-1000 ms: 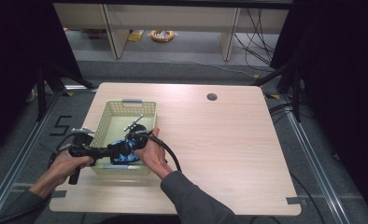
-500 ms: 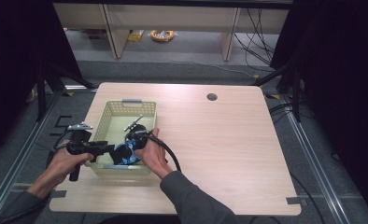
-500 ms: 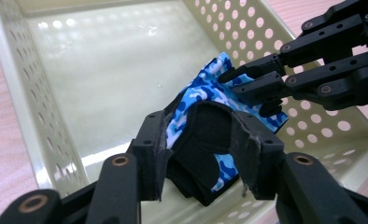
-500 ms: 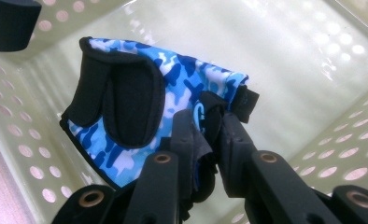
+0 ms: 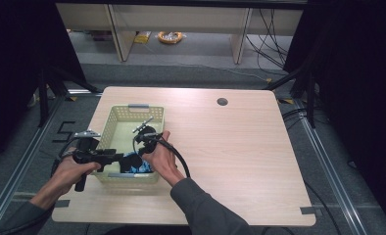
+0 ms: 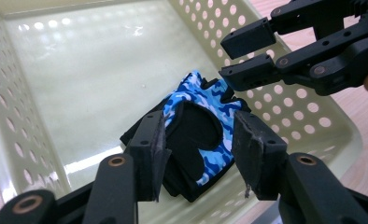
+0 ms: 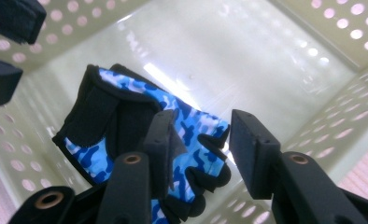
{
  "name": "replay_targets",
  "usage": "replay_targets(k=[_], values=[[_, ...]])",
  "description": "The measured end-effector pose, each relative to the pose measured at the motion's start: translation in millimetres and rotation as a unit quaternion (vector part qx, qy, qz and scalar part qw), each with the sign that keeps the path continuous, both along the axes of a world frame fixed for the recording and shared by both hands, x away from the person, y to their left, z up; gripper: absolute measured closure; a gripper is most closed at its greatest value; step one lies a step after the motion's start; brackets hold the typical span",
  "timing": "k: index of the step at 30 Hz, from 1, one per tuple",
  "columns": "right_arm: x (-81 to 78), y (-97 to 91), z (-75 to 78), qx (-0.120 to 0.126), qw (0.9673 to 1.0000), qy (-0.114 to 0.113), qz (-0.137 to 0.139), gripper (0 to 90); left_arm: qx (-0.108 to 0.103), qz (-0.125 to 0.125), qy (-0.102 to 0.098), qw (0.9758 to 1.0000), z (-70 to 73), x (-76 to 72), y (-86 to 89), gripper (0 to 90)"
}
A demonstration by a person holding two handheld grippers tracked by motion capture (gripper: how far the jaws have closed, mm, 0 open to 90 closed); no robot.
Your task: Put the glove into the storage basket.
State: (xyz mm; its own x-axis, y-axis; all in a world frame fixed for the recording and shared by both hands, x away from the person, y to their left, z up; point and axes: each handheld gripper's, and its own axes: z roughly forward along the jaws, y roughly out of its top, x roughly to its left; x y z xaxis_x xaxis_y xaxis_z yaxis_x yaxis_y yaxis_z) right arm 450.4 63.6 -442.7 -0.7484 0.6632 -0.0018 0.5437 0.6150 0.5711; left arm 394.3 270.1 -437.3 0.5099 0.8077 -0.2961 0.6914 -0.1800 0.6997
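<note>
Blue camouflage glove (image 6: 198, 135) lying loose on the basket floor, both your grippers parted above it.

Your left gripper (image 6: 198, 154) has its fingers (image 6: 154, 154) apart with nothing pressed between them; they have just been opening, and the glove lies beyond and below the gap, palm side up, untouched. Your right gripper (image 7: 196, 154) reads the same: fingers (image 7: 250, 149) spread, just opened, the glove's cuff and short finger stubs showing past them on the floor. Outward from both sets of tips, the right gripper's jaws hover just beyond the glove's far edge in the left gripper view, so the two tools face each other over it. Around that stands the pale perforated basket (image 5: 113, 120), glove in its near end, likely so the walls keep it from sliding, on the wooden table (image 5: 240, 147).
</note>
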Motion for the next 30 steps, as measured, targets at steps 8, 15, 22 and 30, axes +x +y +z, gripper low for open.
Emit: replay_targets(k=[8,15,22,30], values=[[-2.3,-12.6,14.7,0.03,0.9994,-0.014,0.01,55.5,-0.002,-0.006,0.001,1.0,6.6,-3.5,-2.2,47.5],[-7.4,-26.2,23.8,0.055,0.9984,-0.012,0.009,51.4,0.001,-0.01,-0.007,0.9999,12.3,-7.9,-7.3,40.8],[-11.8,-40.8,30.4,0.069,0.9975,-0.016,0.003,50.4,-0.011,-0.004,-0.006,0.9999,14.5,-11.4,-13.8,38.4],[-17.9,-62.3,36.2,0.086,0.9961,-0.02,0.003,47.7,-0.021,-0.01,-0.013,0.9996,19.0,-15.2,-21.3,36.8]])
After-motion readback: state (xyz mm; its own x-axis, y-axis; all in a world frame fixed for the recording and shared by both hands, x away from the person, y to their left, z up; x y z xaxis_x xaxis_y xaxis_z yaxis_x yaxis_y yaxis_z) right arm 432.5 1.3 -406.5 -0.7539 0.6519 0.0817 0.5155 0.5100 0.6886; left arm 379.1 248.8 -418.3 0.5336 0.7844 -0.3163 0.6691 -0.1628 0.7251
